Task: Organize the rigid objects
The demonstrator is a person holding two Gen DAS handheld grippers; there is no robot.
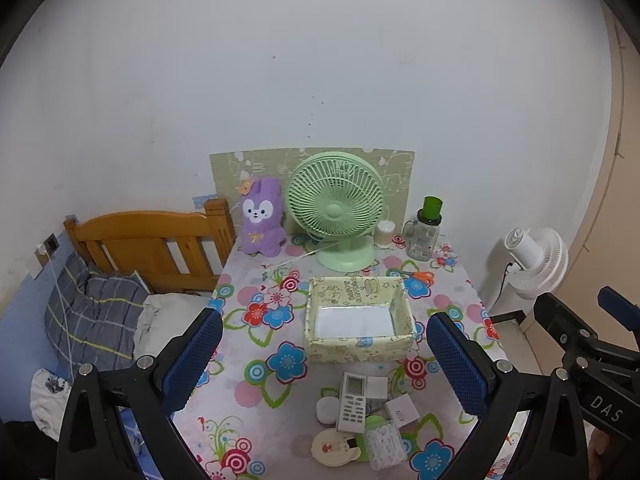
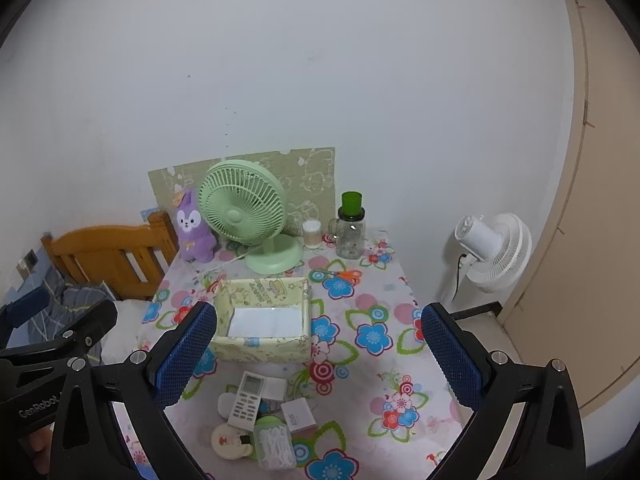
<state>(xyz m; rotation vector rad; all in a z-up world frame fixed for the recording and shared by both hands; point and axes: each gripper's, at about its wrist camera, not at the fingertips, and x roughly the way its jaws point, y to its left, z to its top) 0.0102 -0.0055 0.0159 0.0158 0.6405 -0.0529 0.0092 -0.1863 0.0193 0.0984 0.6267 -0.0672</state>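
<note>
A pale yellow patterned box (image 1: 360, 350) (image 2: 262, 348) sits mid-table, holding only a white sheet on its floor. In front of it lies a cluster: a white remote control (image 1: 352, 402) (image 2: 247, 400), a small white cube marked 45W (image 1: 402, 410) (image 2: 298, 416), a clear case of cotton swabs (image 1: 386, 444) (image 2: 276, 448), a round cream tin (image 1: 332, 446) (image 2: 228, 442) and a white round puck (image 1: 326, 410). My left gripper (image 1: 324, 364) hovers open above the cluster. My right gripper (image 2: 320, 360) is open too, nothing between its fingers.
At the back stand a green fan (image 1: 340, 210) (image 2: 252, 212), a purple plush rabbit (image 1: 262, 216), a swab jar (image 1: 385, 234) and a glass jar with green lid (image 1: 424, 232). Orange scissors (image 1: 420, 276) lie behind the box. A wooden bed (image 1: 152, 248) is left, a white fan (image 2: 496, 252) right.
</note>
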